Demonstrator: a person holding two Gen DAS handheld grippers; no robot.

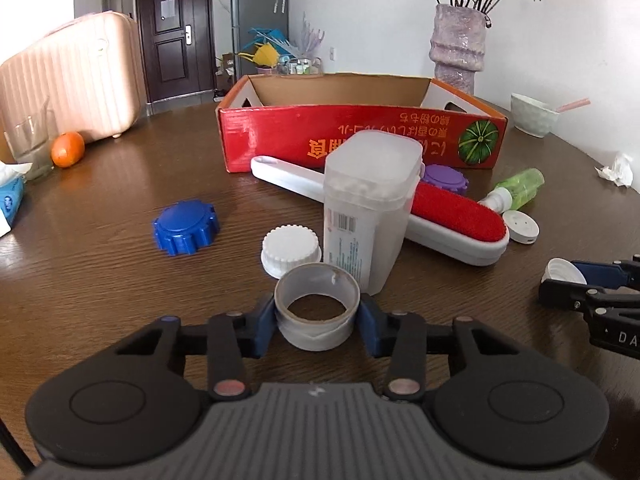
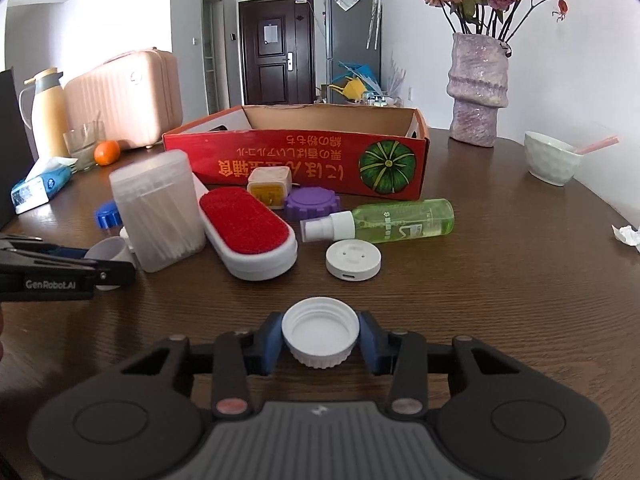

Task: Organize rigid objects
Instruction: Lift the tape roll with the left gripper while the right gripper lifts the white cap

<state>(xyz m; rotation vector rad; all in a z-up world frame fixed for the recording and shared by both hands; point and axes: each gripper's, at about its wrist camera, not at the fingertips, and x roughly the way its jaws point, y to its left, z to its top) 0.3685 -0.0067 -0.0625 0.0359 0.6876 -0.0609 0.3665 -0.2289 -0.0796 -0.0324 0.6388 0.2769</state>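
both grippers loaded, red box dead ahead

left gripper (image 1: pixel 318 326) clamped on a tape roll (image 1: pixel 316 312), blue pads pressed to its two sides, roll standing with its hole facing up. right gripper (image 2: pixel 320 338) clamped likewise on a white bottle cap (image 2: pixel 320 330), open side up. both loads low over the table (image 1: pixel 100 248), at the near edge of the clutter.

red cardboard box (image 1: pixel 360 136) lying far from both tools, straight on, long axis running left to right, open top toward the ceiling, near wall upright. probably the place for the goods, so the coming move looks like a lift and a carry to the far side, over that near wall.

in the way of the left load: a tall clear cotton swab box (image 1: pixel 370 208) just beyond the roll and slightly right, a white ribbed cap (image 1: pixel 290 250) just beyond and left, then the lint brush (image 1: pixel 400 212) lying aslant behind. clear lane more to the left, past the blue gear lid (image 1: pixel 186 226).

in the way of the right load: a white round disc (image 2: pixel 353 259), then the green spray bottle (image 2: pixel 384 222) on its side, long axis left to right, and a purple gear lid (image 2: pixel 312 200) close against the box wall. all low things, so a modest rise should clear them.

right gripper nearer the right half of the box, left gripper nearer the middle. two tools side by side, well apart, room enough to go in together without crossing.
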